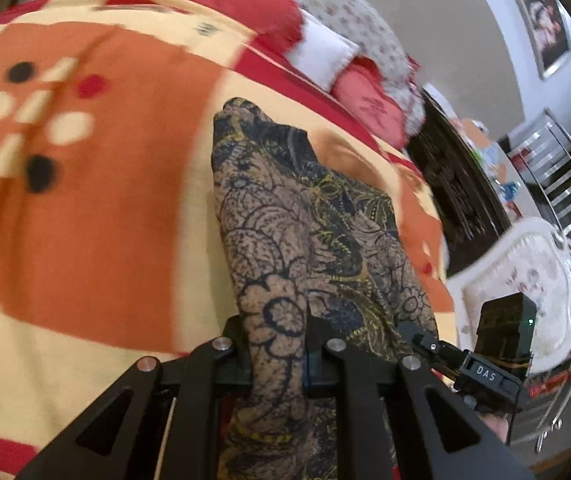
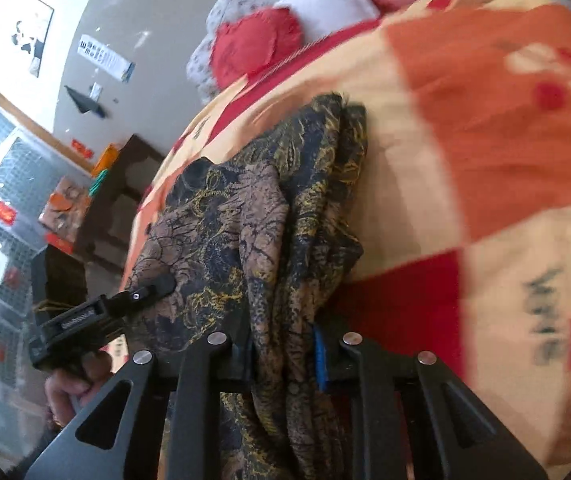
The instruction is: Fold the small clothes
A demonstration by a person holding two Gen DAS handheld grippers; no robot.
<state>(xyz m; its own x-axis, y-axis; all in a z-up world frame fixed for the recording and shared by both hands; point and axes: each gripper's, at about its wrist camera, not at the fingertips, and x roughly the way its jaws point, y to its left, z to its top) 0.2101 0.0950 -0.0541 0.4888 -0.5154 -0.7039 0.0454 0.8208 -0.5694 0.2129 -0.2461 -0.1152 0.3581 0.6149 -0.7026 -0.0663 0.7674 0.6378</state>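
Left tool (image 1: 278,364) pinching a bunched edge of the patterned garment (image 1: 305,216); right tool (image 2: 285,360) pinching another gathered edge. Lying on the orange and cream bedspread (image 1: 85,220), long axis running from 6 toward 12 o'clock in the left wrist view. Probably light, soft, limp, likely to sag between grips; best taken at corners or hems.
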